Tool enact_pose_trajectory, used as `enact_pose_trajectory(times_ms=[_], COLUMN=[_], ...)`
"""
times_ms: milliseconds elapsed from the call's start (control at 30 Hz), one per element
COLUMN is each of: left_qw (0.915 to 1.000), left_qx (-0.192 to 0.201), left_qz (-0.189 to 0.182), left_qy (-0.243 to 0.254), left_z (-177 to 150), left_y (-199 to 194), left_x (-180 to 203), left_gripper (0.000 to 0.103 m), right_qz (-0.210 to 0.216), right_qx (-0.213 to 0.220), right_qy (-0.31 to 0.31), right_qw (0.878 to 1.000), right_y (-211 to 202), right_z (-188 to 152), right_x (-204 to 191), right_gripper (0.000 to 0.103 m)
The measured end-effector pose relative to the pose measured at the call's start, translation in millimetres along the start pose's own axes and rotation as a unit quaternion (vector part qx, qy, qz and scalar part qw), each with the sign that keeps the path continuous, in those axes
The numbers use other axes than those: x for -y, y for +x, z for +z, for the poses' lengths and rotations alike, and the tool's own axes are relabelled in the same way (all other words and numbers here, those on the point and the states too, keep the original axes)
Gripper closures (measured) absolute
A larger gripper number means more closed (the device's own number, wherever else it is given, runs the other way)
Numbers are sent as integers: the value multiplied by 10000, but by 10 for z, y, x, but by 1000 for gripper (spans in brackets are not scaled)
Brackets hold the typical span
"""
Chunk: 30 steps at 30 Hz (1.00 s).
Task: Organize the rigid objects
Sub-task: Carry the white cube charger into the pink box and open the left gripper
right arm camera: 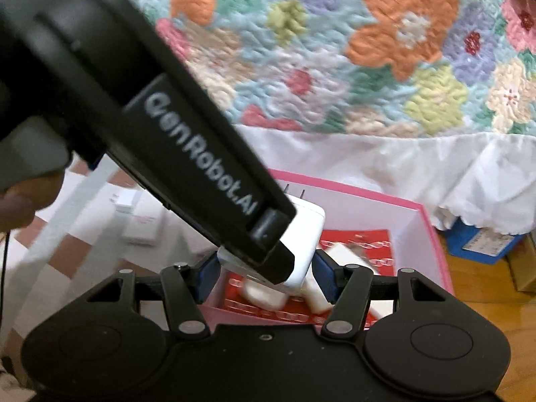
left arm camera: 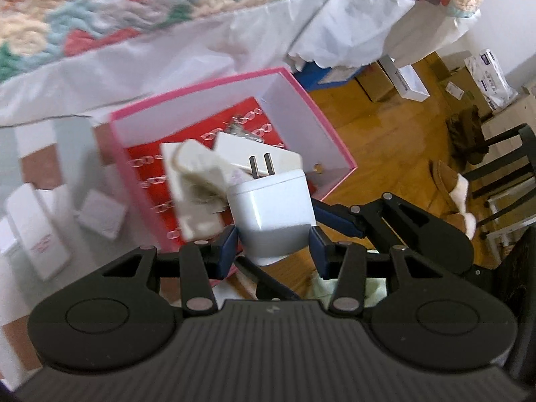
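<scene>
My left claw (left arm camera: 273,244) pinches a white charger (left arm camera: 271,211), prongs forward, just short of the pink box (left arm camera: 330,127) holding other white adapters (left arm camera: 197,181); my right claw (right arm camera: 264,273) stands part-open, holding nothing I can see.

Left tool (left arm camera: 274,239) grips a white plug adapter (left arm camera: 271,214) by its lower sides, blue pads (left arm camera: 229,246) pressed on both flanks, two prongs pointing up and away. Right tool's blue finger (left arm camera: 338,217) and black linkage show just behind it, to the right. Beyond: pink box (left arm camera: 298,83), open, white walls, red patterned floor, holding several white adapters (left arm camera: 197,184), blurred. Left of the box, small white boxes (left arm camera: 37,231) lie on a checked covering. Floral quilt (left arm camera: 100,6) with white skirt hangs behind. Wooden floor (left arm camera: 385,140) at right, cartons (left arm camera: 485,77) and slippers (left arm camera: 452,184) on it.
</scene>
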<state>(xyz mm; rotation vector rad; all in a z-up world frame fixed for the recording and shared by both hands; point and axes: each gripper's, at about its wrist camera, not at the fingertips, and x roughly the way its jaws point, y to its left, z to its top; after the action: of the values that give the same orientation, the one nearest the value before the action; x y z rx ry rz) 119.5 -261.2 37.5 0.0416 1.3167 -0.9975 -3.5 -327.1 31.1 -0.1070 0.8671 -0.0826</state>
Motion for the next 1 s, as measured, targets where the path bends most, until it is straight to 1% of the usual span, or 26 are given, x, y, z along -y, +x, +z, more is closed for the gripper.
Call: enact_pose_trajectory(times_ms=[67, 100, 233, 367, 400, 567, 700, 767, 933, 1000], left_qw=[9996, 9990, 9955, 9904, 9895, 9850, 9811, 9796, 9763, 9748], left_qx=[-169, -273, -568, -790, -811, -939, -1105, -1178, -1326, -1392], left_qz=[-105, -161, -315, -449, -463, -456, -441, -442, -479, -485], left_qy=[-182, -307, -694, -1044, -1105, -1377, -1526, -1567, -1643, -1677], left_z=[134, 203, 378, 473, 490, 560, 550, 529, 484, 463], left_y=[168, 277, 681, 1031, 1100, 1372, 1525, 1560, 1643, 1688], left_x=[20, 22, -16, -104, -122, -241, -307, -323, -349, -356], left_gripper=[58, 58, 58, 58, 58, 58, 58, 58, 59, 62], right_qz=[49, 97, 336, 549, 601, 928, 1094, 1141, 1161, 1085], right_qx=[-277, -415, -1109, -1736, -1846, -2357, -2704, -2790, -2917, -2903], right_qy=[-20, -24, 78, 277, 365, 776, 889, 874, 798, 715], right_qw=[9996, 9991, 9932, 9829, 9803, 9643, 9524, 9495, 9461, 9481], right_y=[90, 170, 373, 694, 735, 1071, 1253, 1302, 1449, 1476], right_z=[63, 93, 92, 114, 49, 33, -2, -32, -37, -62], right_x=[172, 195, 472, 713, 705, 928, 965, 971, 1014, 1013], right_gripper=[38, 38, 38, 38, 38, 38, 38, 38, 37, 37])
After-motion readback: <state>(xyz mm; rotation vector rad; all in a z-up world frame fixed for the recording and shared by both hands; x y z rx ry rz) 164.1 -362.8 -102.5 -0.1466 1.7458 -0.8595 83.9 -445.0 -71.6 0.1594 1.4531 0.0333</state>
